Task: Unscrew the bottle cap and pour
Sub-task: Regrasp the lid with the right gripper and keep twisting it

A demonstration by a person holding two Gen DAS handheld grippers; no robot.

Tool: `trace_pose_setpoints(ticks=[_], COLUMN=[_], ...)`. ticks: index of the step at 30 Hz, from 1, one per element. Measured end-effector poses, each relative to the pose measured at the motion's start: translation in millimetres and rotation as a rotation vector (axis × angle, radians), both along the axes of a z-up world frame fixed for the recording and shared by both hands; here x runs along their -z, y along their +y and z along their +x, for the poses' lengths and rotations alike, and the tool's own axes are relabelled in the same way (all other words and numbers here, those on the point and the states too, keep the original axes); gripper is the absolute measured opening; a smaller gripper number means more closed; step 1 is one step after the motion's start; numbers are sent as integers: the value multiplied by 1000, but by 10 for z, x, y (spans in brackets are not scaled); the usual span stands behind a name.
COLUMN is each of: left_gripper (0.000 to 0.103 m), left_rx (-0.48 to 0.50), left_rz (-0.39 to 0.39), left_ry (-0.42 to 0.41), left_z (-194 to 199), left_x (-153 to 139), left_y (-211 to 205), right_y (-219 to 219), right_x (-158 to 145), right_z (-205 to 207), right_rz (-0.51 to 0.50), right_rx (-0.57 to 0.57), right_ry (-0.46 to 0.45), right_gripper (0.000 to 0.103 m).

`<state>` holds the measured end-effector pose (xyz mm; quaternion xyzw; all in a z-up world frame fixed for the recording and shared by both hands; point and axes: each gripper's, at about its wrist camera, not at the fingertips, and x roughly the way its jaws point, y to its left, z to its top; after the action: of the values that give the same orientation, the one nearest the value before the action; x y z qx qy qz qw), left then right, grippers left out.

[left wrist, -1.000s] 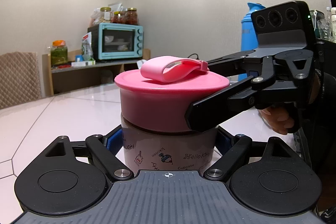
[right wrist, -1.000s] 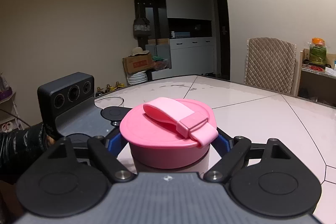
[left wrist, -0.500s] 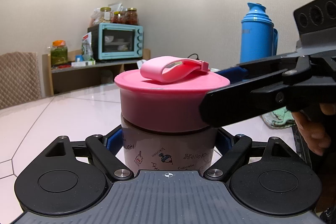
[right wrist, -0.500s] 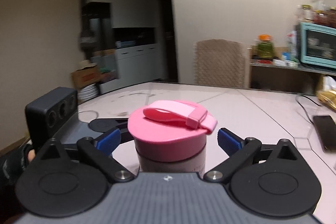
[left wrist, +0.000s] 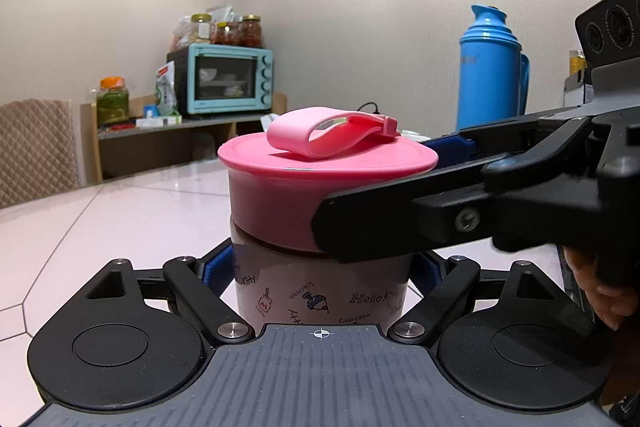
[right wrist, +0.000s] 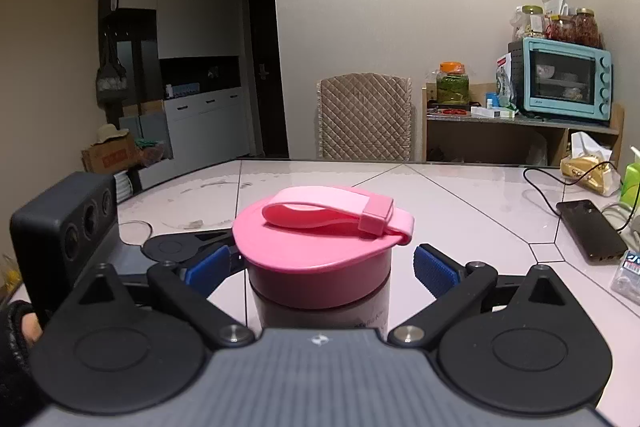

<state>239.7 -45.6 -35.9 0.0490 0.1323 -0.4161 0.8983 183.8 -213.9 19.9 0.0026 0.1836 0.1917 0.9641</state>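
Observation:
A wide bottle with a pale printed body (left wrist: 320, 291) and a pink screw cap (left wrist: 280, 195) with a strap loop stands upright on the table. My left gripper (left wrist: 320, 269) is shut on the bottle's body, blue pads against both sides. My right gripper (right wrist: 320, 267) is open around the pink cap (right wrist: 316, 259); its blue pads (right wrist: 434, 269) stand a little off the cap on each side. In the left wrist view the right gripper's finger (left wrist: 400, 223) crosses in front of the cap.
The pale tiled table (right wrist: 460, 195) carries a phone (right wrist: 590, 229) with a cable at the right. A blue thermos (left wrist: 490, 67) stands behind. A padded chair (right wrist: 364, 115) and a shelf with a teal oven (right wrist: 560, 79) lie beyond the table.
My right gripper let go of the cap, opened, and swung around the bottle to a new angle; the cap now sits between its open pads. The left gripper and bottle have not moved.

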Motion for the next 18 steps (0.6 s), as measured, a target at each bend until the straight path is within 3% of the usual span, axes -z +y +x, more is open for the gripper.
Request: trace_pose_setpoints(ticks=[18], left_gripper=[90], left_rx=[0], left_rz=[0], left_ry=[0], left_z=[0], left_x=[0], left_y=[-1], right_y=[112], right_x=[20], right_z=[30], right_rz=[1], right_rx=[55], right_ry=[-8], right_gripper=[91])
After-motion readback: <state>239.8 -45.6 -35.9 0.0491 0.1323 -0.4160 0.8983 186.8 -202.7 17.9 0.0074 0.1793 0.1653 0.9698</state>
